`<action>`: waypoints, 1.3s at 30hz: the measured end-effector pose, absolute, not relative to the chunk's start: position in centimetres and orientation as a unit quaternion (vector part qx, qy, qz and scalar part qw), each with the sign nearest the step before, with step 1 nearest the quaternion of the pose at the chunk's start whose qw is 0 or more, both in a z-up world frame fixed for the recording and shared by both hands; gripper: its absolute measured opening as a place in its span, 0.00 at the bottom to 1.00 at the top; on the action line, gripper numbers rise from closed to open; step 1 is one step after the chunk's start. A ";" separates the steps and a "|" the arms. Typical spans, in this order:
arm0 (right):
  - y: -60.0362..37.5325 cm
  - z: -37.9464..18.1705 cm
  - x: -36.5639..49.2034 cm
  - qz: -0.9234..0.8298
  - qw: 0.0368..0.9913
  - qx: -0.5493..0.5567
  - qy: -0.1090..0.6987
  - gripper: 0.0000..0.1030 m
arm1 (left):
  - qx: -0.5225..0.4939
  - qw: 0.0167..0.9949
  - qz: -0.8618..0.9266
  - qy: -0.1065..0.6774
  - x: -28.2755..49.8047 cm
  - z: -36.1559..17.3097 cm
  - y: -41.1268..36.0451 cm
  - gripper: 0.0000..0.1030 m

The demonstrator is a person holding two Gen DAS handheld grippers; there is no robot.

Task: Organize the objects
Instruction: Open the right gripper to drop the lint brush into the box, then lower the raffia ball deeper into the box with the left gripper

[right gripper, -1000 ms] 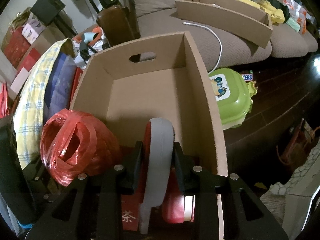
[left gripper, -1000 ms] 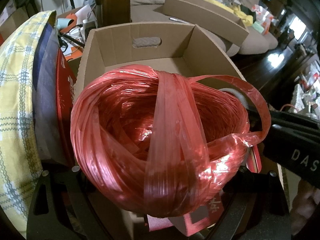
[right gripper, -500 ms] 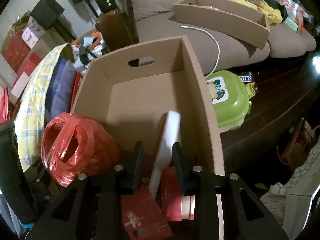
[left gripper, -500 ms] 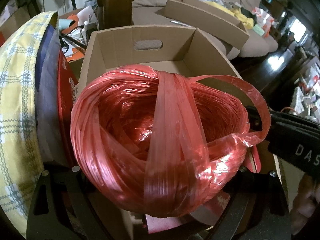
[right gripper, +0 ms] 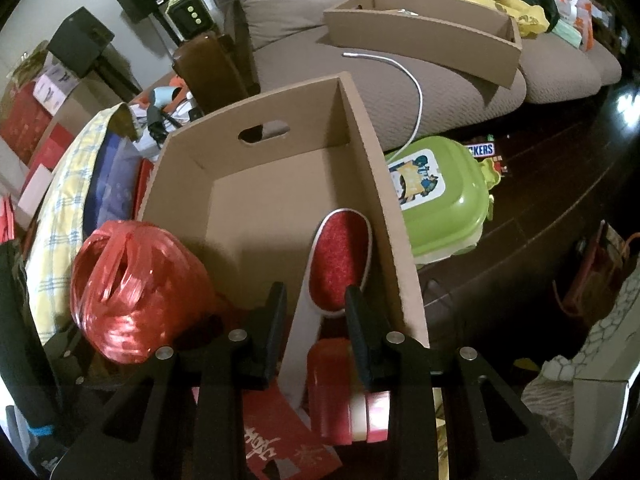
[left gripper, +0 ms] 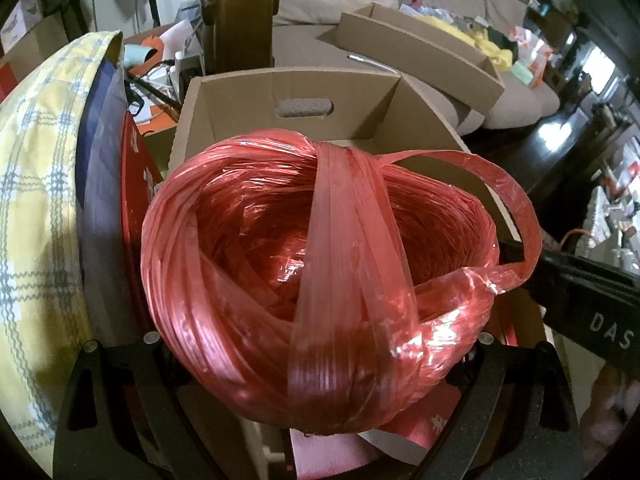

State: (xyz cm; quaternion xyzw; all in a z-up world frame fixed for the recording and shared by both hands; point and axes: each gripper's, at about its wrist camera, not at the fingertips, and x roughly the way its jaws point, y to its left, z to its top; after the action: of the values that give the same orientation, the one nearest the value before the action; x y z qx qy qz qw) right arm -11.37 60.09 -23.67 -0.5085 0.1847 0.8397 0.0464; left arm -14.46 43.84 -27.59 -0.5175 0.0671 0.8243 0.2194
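A big ball of red plastic twine (left gripper: 320, 280) fills the left wrist view, and my left gripper (left gripper: 320, 344) is shut on its sides, just in front of an open cardboard box (left gripper: 292, 76). The right wrist view shows the same ball (right gripper: 136, 292) at the box's (right gripper: 376, 184) near left corner. My right gripper (right gripper: 316, 312) hangs over the box's near end. A grey lint brush (right gripper: 340, 256) with a red pad lies loose below its fingers, face up, leaning on the right wall. A strip of cardboard shows between the handle and the left finger (right gripper: 276, 320).
A red roll (right gripper: 328, 380) and a red printed card (right gripper: 280, 440) lie under the right gripper. A green lidded tub (right gripper: 440, 208) sits on the dark floor right of the box. A sofa (right gripper: 400, 88) behind carries another cardboard box (right gripper: 420, 28). A yellow plaid cushion (left gripper: 36, 220) presses in on the left.
The lint brush stood edge-on, filling the gap between the right fingers. It has since tipped right and rolled red face up against the box wall. The left gripper and twine ball have not moved.
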 end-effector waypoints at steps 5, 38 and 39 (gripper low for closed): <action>60.3 -24.1 -11.3 0.836 0.047 -0.512 0.190 0.30 | -0.513 0.231 0.824 0.065 -14.6 -28.0 43.9 0.91; 60.2 -24.4 -11.6 0.834 0.046 -0.518 0.184 0.30 | -0.543 0.213 0.800 0.142 -15.3 -30.9 46.6 0.91; 60.2 -24.3 -11.6 0.834 0.046 -0.518 0.183 0.30 | -0.543 0.212 0.800 0.145 -15.3 -30.9 46.7 0.91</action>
State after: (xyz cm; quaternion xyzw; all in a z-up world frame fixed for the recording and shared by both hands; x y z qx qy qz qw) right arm -11.59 60.16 -24.33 -0.5182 0.1830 0.8342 0.0462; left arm -15.30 46.70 -30.93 -0.5429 0.1453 0.7996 0.2115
